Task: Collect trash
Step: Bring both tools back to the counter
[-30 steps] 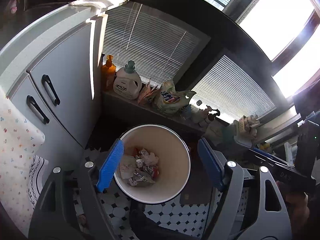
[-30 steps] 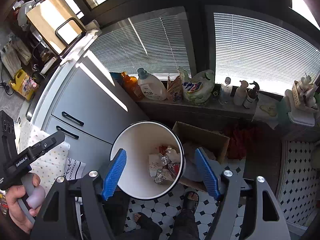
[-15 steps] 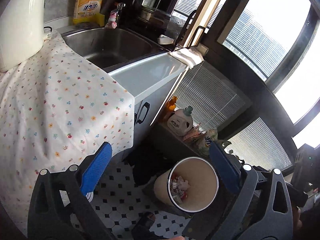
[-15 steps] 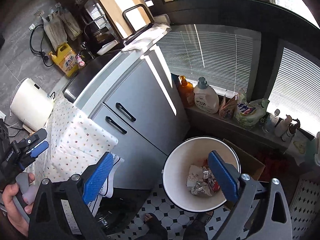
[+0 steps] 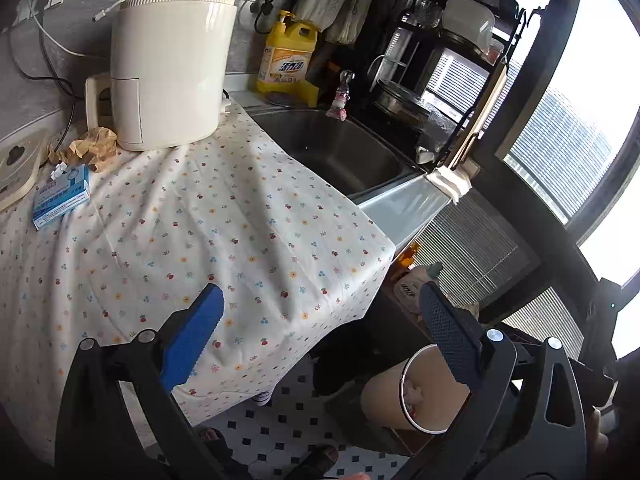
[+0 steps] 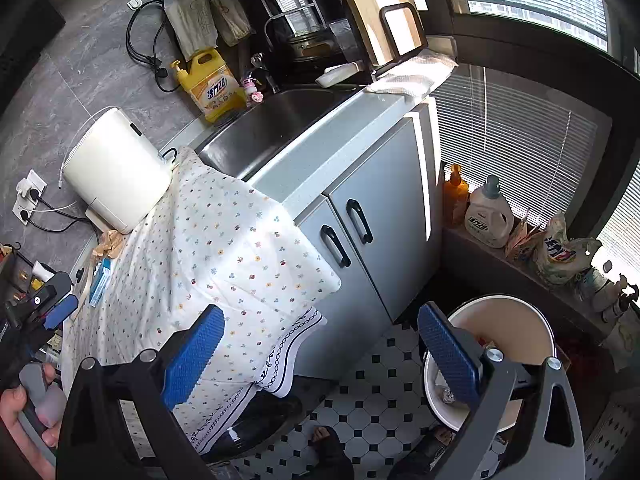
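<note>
- The left claw (image 5: 320, 338) stands with its blue pads spread wide and nothing between them; it looks down over the edge of the table (image 5: 404, 204), which is draped in a floral cloth (image 5: 208, 232).
- The right claw (image 6: 320, 350) is likewise spread wide and empty, above the cloth's hanging corner and the tiled floor (image 6: 384, 396).
- The trash bin (image 5: 400, 396), a round white pail, stands upright on the floor with its mouth facing up. In the left view it is just behind and below the left claw's right-hand pad, which hides part of its rim; a bit of trash shows inside.
- In the right view the trash bin (image 6: 516, 320) sits behind the right claw's right-hand finger, with crumpled wrappers (image 6: 446, 394) at its bottom.
- A crumpled brown paper (image 5: 90, 148) lies on the table far ahead and to the left of the left claw, touching the foot of a cream appliance (image 5: 168, 68). It has no clear long axis.
- A blue-and-white box (image 5: 60, 196) lies flat just in front of the paper. Its long axis runs slantwise, roughly across the left claw's line of sight.
- Beyond the cloth, ahead of both claws, is a steel sink (image 5: 340, 152), with a yellow detergent jug (image 5: 286, 60) behind it.
- A hand (image 6: 28, 408) at the lower left of the right view grips the left gripper's handle.
</note>
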